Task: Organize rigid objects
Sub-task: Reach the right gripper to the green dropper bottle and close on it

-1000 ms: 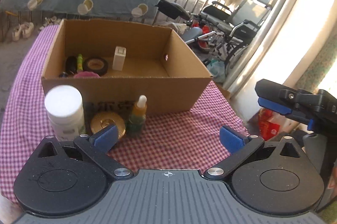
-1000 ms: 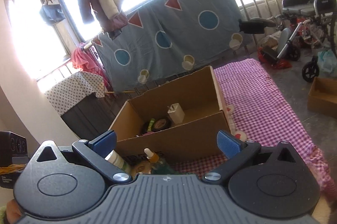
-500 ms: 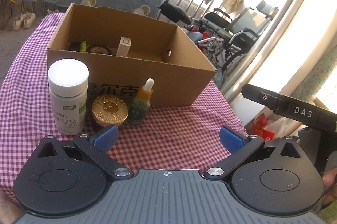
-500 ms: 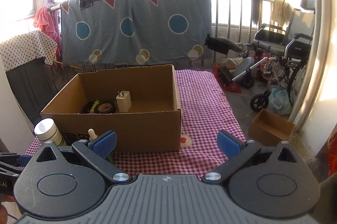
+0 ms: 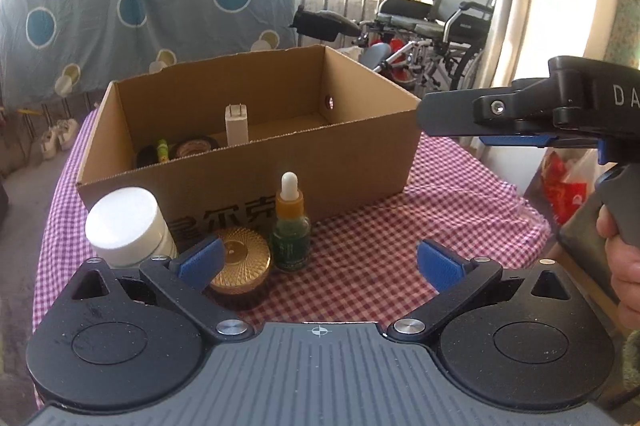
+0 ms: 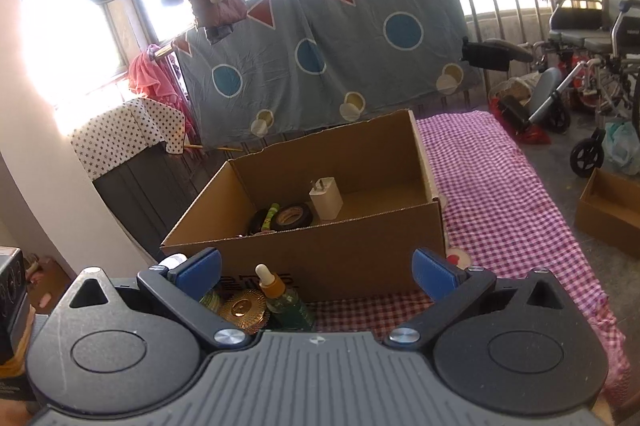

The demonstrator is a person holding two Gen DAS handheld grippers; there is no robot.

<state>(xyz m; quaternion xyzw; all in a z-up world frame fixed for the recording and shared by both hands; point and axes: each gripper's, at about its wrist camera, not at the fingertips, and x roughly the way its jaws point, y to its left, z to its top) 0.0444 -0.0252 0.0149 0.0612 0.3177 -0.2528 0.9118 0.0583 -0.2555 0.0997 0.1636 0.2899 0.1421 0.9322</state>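
Note:
An open cardboard box [image 5: 360, 162] [image 6: 360, 250] stands on the checked tablecloth [image 5: 400, 234]. Inside it are a white charger plug [image 5: 237, 125] [image 6: 326, 201], a roll of black tape [image 5: 195, 147] [image 6: 292, 216] and a green stick [image 5: 162, 149]. In front of the box stand a white-capped bottle [image 5: 124, 222], a gold-lidded jar [image 5: 238, 266] [image 6: 242, 310] and a green dropper bottle [image 5: 290, 230] [image 6: 280, 298]. My left gripper [image 5: 320, 262] is open just before them, nothing between its fingers. My right gripper [image 6: 316, 274] is open too, above the small items; it shows from the side in the left wrist view [image 5: 520, 122].
A blue patterned blanket [image 6: 320, 46] hangs on a rail behind the table. Wheelchairs [image 5: 436, 22] stand at the far right. A smaller cardboard box [image 6: 612, 210] lies on the floor to the right. A hand [image 5: 620, 258] grips the right gripper's handle.
Both grippers have shifted their views; the left now looks more level at the box front. The right swung left and sits higher over the bottles. Both stay open.

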